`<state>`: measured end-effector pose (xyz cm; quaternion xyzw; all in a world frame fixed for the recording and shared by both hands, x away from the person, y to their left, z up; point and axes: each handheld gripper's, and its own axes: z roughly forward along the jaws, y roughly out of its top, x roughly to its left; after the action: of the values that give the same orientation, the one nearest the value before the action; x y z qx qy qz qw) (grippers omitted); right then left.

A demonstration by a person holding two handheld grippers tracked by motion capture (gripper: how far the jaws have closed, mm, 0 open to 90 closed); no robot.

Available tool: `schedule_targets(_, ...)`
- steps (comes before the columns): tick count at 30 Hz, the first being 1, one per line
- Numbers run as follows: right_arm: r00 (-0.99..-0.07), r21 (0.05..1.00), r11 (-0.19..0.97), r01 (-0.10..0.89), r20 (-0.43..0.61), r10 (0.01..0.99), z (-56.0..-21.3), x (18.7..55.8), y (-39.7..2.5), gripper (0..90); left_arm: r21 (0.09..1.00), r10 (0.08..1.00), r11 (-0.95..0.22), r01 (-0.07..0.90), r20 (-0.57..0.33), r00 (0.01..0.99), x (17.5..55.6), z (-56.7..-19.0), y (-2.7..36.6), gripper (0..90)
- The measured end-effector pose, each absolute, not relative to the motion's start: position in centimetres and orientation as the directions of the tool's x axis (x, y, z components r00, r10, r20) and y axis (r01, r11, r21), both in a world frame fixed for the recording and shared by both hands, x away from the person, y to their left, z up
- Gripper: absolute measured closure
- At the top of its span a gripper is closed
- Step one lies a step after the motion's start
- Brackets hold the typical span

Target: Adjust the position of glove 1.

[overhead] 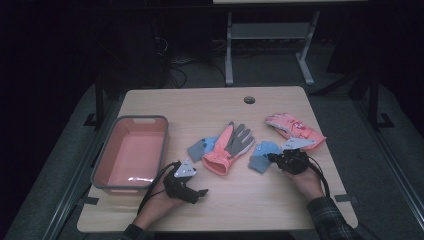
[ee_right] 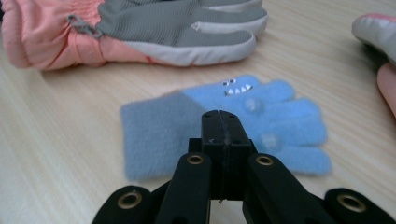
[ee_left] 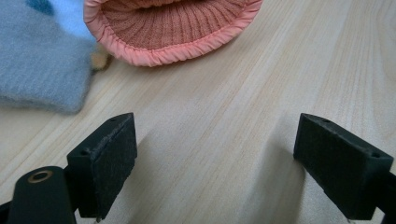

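Tabletop: blue glove [ee_right: 219,126] beyond (shut) fingers [ee_right: 223,140]

no legible text, labels, numbers — none readable

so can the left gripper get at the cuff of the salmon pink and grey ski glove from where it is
Probably yes. The left gripper has its jaws wide open, and bare wooden tabletop lies between them and the salmon pink ribbed cuff just ahead. The fuzzy blue knit glove sits off to one side.
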<state>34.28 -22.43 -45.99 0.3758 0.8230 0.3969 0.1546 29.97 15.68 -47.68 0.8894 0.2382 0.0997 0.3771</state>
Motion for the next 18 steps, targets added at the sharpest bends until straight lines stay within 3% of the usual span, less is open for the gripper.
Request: schedule_targets(18, -0.681, 0.739, 0.439, 0.511, 0.036, 0.731, -47.4, 35.7, -20.2, 89.8, 0.715, 0.496, -0.607, 0.346, 0.002, 0.868, 30.0, -47.7, 15.7, 12.6)
